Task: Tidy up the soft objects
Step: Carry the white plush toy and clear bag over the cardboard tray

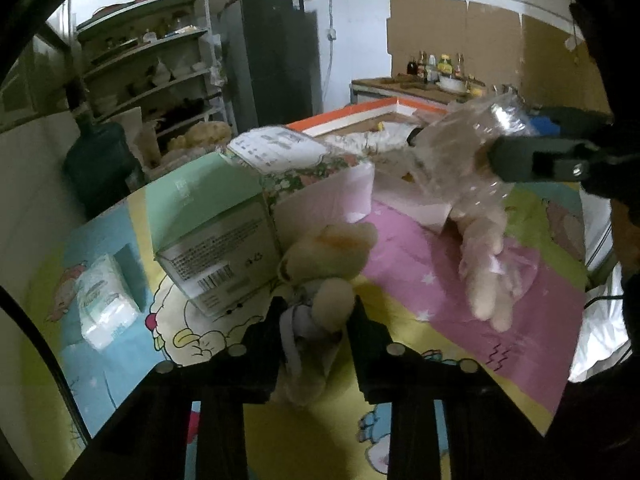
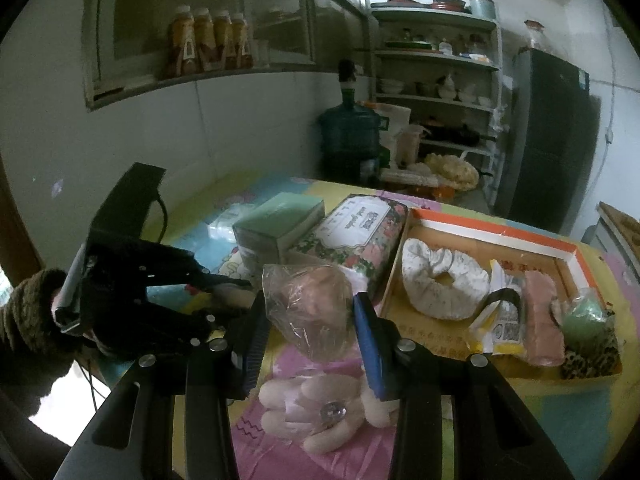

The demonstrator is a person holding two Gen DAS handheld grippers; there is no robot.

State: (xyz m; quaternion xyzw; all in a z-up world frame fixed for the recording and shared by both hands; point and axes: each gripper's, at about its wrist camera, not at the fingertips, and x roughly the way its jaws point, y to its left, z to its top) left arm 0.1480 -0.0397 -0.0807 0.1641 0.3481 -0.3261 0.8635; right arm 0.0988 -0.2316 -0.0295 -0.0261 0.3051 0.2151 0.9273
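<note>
Left gripper (image 1: 316,312) pinching cream teddy bear (image 1: 324,264) round its middle, just above the mat (image 1: 420,280). Right gripper (image 2: 308,312) clamped on a bagged plush toy (image 2: 308,304), lifted near the cardboard tray (image 2: 496,236). Both light and squashy; bag film likely slippery, so better gripped through the stuffing.

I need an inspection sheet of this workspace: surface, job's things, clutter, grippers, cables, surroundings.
Surface: cartoon mat covers the table.
Job's things: cream plush; bagged plush; flower plush on the mat; tray holding a scrunchie and other soft items.
Clutter: green box, floral pack, tissue pack.
Grippers: left gripper shut on the cream plush; right gripper shut on the bagged plush.
Cables: one behind the left gripper.
Surroundings: shelves, water jug, fridge.
</note>
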